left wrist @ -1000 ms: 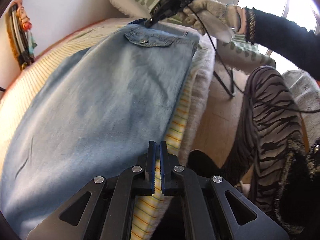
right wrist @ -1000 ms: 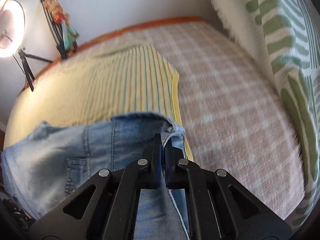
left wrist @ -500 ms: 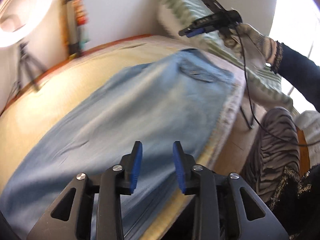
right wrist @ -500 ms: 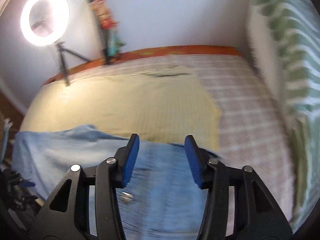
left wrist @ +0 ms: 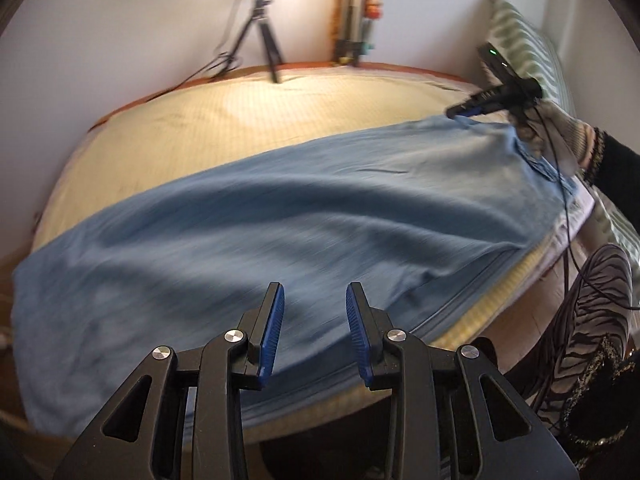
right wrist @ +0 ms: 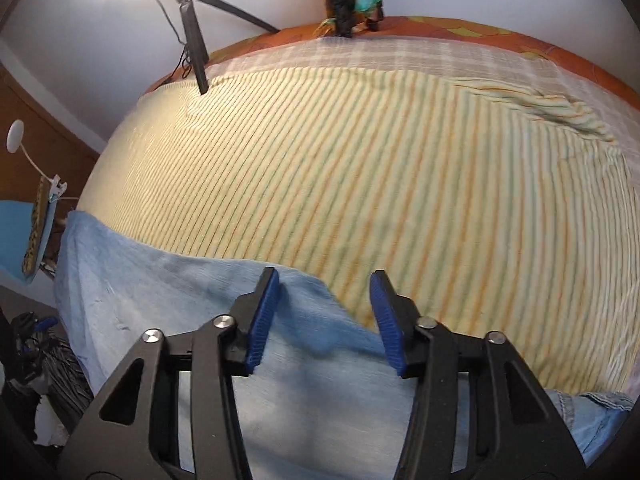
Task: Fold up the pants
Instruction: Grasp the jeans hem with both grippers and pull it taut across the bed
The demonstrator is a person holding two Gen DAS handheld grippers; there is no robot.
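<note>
Light blue jeans (left wrist: 320, 208) lie lengthwise along the near side of the bed, legs to the left, waist to the right. My left gripper (left wrist: 315, 292) hovers open over the leg part near the bed's front edge, with nothing between its pads. In the right wrist view the jeans (right wrist: 160, 300) show their far edge on the striped sheet (right wrist: 360, 160). My right gripper (right wrist: 324, 280) is over that edge, its jaws closing; the pads stand apart and press on nothing. Seen from the left wrist, the right gripper (left wrist: 460, 112) sits at the waist end, held by a gloved hand (left wrist: 560, 132).
A ring light on a tripod (left wrist: 264, 40) stands at the bed's far side beside a bundle of hanging things (left wrist: 352, 20). A green-patterned pillow (left wrist: 520, 32) is at the right end. The person's striped trouser leg (left wrist: 592, 320) and a cable are close to the bed's front right.
Both grippers went from shut on the jeans to open and let go of the denim. Both views have swung toward the far wall, and the left gripper shifted along the legs.
</note>
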